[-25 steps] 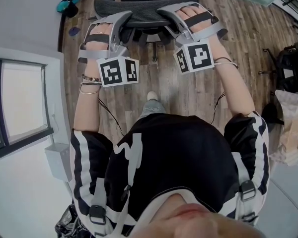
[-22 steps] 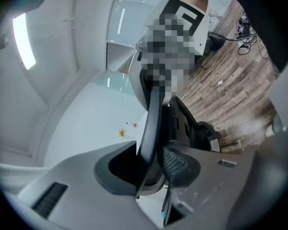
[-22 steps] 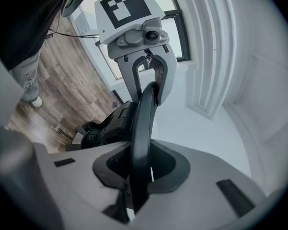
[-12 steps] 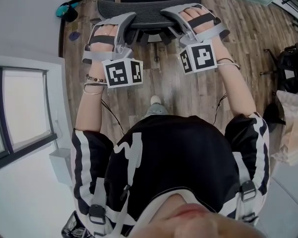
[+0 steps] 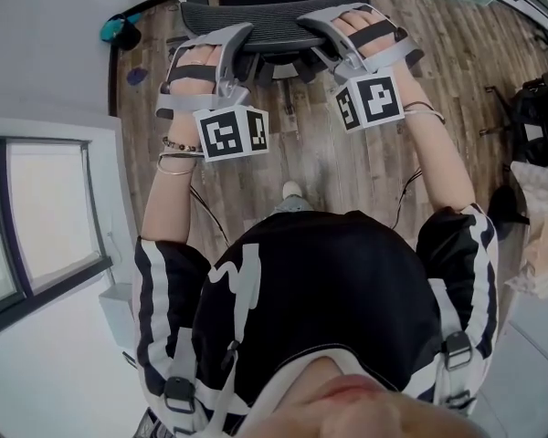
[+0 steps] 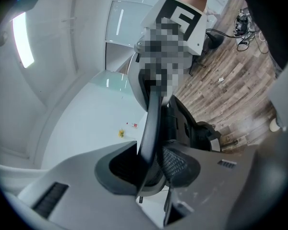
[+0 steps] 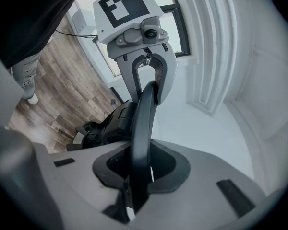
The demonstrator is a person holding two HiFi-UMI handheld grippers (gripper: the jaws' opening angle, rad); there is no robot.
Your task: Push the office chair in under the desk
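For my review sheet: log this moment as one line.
left gripper: shut on chair backrest | right gripper: shut on chair backrest | grip: two-handed, top edge

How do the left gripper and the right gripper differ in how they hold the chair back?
The left gripper grips the chair back toward its left end, the right gripper toward its right end. In the head view the left gripper lies lower than the right gripper. Both are shut on its top rim.

Matt black mesh chair back, smooth plastic rim; grained wood-plank floor.
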